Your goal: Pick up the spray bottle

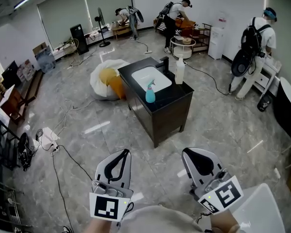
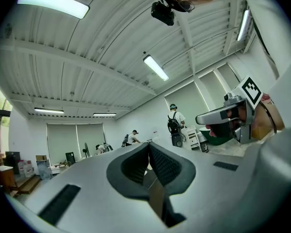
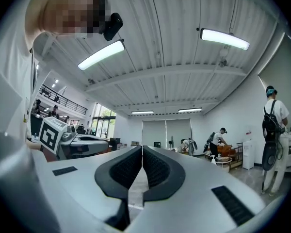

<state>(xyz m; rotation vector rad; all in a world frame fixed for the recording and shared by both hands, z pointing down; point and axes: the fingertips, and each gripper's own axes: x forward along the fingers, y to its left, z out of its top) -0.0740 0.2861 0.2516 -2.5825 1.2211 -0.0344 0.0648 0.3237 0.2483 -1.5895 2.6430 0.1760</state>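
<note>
The left hand-held gripper (image 1: 122, 154) is fully closed: in the left gripper view its two dark ribbed pads meet along their length with nothing between them. The right hand-held gripper (image 1: 188, 153) is in the same condition, pads pressed together and empty. Both sit low in the head view, side by side and apart, over the grey tiled floor (image 1: 218, 125). Both are well short of the cabinet (image 1: 167, 118).

Each gripper carries a marker cube (image 1: 108, 207) printed with a black-and-white square pattern. This is the only marking that can be made out, and it contains no letters.

The spray bottle (image 1: 150, 92), blue-green with a paler trigger head, stands upright on the black tabletop (image 1: 182, 92). It is just beside the near edge of the white basin (image 1: 152, 76), towards the tabletop's near corner. Nothing touches it. Any label on it is too small to read.

A white bottle (image 1: 180, 71) stands upright near the far right edge of the tabletop, beside a black tap (image 1: 164, 63). Its print is likewise unreadable.

Three people (image 1: 258, 47) are at the far end of the room, well apart from the cabinet.
</note>
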